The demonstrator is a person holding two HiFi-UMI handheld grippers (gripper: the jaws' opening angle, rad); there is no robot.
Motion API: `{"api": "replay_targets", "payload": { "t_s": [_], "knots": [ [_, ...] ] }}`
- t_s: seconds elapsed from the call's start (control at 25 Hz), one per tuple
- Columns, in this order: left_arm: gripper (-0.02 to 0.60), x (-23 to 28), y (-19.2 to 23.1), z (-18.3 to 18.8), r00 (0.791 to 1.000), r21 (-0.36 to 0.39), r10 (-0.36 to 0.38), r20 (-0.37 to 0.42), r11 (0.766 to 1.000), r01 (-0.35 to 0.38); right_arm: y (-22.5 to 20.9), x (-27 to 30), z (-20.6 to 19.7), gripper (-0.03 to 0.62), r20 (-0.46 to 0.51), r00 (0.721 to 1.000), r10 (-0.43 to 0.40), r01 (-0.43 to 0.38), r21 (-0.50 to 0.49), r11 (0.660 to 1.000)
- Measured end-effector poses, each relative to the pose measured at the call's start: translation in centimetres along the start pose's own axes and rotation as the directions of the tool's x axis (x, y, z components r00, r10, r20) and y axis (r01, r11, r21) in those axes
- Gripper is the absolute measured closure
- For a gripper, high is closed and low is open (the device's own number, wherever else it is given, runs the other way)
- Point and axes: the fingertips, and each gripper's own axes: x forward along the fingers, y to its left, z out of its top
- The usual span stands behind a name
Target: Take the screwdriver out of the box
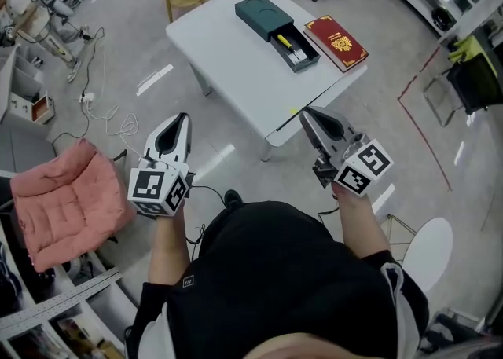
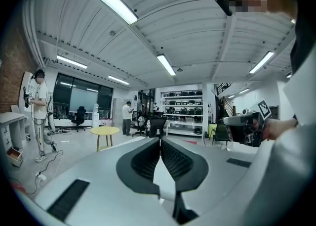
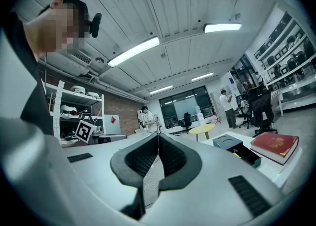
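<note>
Closest in, your own dark torso (image 1: 283, 287) fills the 6 o'clock edge of the head view, with both tools held out ahead of it. Left gripper (image 1: 184, 117), out at 9 o'clock: fingers pressed together, nothing between them. Right gripper (image 1: 304, 112), at 3 o'clock: same story, pinched tight and empty, so you need to spread it before anything else.

Both are well short of the work. The left hangs over bare floor, and the right is just at the near corner of the white table (image 1: 228, 67). Up at 12 o'clock on that table sits the dark green box (image 1: 262, 12), its inner tray (image 1: 308, 56) slid out toward you. The screwdriver (image 1: 288, 42) lies lengthwise in that tray, yellow handle showing. A red book (image 1: 338, 42) lies just beside the tray, at its 3 o'clock.

Now the handling. I'd call that screwdriver small, light and rigid, with a smooth handle that could squirt out of a sloppy pinch. It looks snug between the tray walls, so take the yellow handle across its middle, with the jaws opened only enough to fit inside. The box looks light too and may drag along, so your left could steady the green sleeve.
</note>
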Motion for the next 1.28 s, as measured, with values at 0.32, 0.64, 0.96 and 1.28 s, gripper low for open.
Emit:
{"api": "replay_targets", "payload": {
  "t_s": [0.32,0.64,0.96,1.28],
  "knots": [
    [0.560,-1.5,8.8,-2.2,0.999,-0.024,-0.012,-0.045,1.000,0.011,1.7,8.4,-2.6,0.565,-0.023,0.998,-0.050,0.051,0.049,0.998],
    [0.560,-1.3,12.0,-6.9,0.994,-0.131,-0.032,-0.103,0.991,0.019,1.7,12.5,-6.3,0.565,-0.102,0.993,-0.064,0.077,0.126,0.989],
    [0.560,5.2,12.8,-5.6,0.991,-0.074,-0.087,-0.105,0.994,0.079,-3.5,14.8,-5.0,0.565,-0.098,0.990,-0.100,0.110,0.107,0.988],
    [0.560,15.9,13.4,-2.0,0.976,0.070,-0.163,-0.141,0.982,0.174,-12.5,18.7,-3.9,0.565,-0.102,0.986,-0.135,0.149,0.137,0.979]
  ]
}}
